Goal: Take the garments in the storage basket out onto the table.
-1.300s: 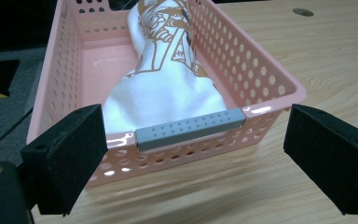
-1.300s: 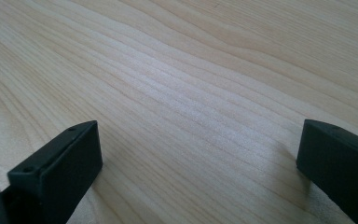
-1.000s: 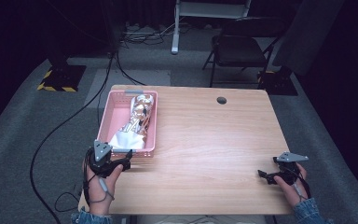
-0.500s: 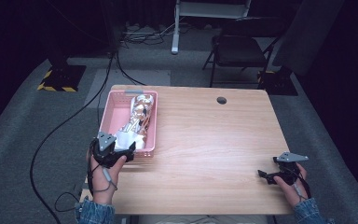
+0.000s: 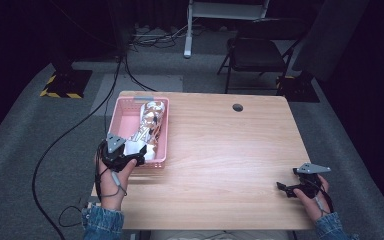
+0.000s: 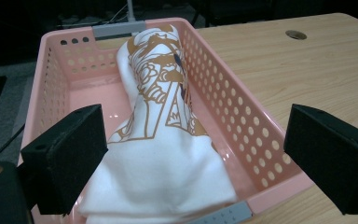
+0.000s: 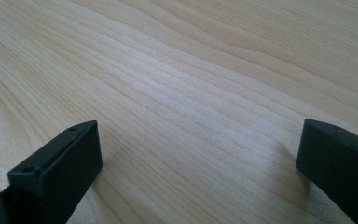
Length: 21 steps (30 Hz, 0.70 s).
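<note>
While the wooden worktop lies bare across its middle and right, the job has barely started: the pink perforated basket at the far left holds the folded white cloth with gold print, ungrasped. Left tongs hover at the basket's near end, spread wide either side of the cloth. Right tongs rest near the right edge, spread too, gripping nothing. Lifting it out remains, I'd judge.

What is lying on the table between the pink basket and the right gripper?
Nothing. In the high view, the table is bare wood from the basket to the right gripper, whose own view also shows bare wood.
</note>
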Available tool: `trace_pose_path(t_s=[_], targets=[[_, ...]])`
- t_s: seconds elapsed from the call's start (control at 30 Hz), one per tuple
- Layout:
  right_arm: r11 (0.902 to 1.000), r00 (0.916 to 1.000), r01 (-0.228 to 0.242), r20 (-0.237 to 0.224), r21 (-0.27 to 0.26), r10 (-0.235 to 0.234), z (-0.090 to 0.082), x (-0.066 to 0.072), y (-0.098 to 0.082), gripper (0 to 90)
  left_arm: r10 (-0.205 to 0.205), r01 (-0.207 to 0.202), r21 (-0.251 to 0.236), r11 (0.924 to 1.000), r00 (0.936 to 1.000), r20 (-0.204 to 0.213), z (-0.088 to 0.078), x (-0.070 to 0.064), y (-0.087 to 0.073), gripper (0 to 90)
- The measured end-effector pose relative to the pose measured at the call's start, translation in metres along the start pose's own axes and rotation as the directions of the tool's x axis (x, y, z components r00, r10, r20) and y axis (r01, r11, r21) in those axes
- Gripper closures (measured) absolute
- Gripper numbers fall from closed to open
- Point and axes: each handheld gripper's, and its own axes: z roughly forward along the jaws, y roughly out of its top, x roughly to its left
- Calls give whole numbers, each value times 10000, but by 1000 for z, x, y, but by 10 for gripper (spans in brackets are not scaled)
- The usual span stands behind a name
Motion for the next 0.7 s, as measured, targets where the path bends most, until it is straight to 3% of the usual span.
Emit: trace_pose_path(t_s=[0.7], targets=[[10000,10000,0,-1,-3,0,0,0,0,0,16,-16,-9,10000,9999,162,21,7,27,56]])
